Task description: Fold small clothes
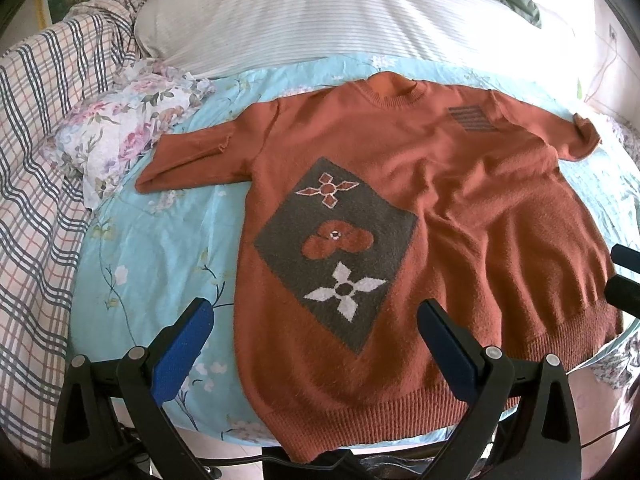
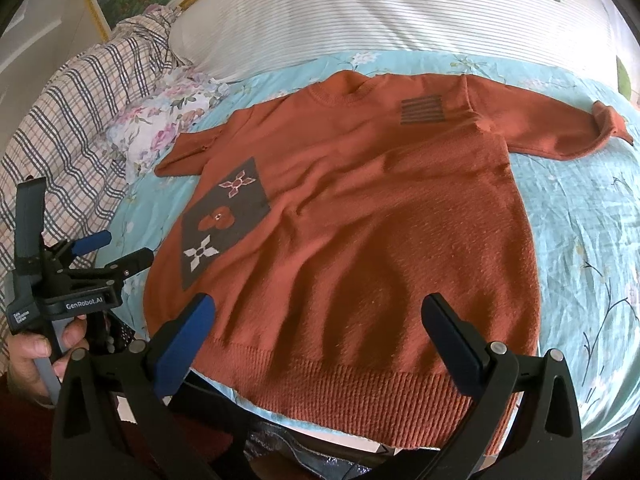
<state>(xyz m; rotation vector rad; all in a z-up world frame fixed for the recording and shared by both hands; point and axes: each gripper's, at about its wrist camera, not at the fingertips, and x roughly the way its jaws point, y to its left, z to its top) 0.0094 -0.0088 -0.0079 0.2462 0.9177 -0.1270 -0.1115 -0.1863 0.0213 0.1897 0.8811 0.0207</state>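
Note:
A rust-orange knitted sweater lies flat, front up, on a light blue floral sheet. A grey diamond patch with flower motifs and a small striped patch mark its chest. Both sleeves spread sideways. My left gripper hovers open above the hem's left part, holding nothing. My right gripper hovers open over the hem's middle, also holding nothing. The left gripper shows at the left of the right wrist view, held by a hand.
A white striped pillow lies beyond the sweater's collar. A floral cloth bundle and a checked blanket sit to the left. The bed's near edge runs under the hem.

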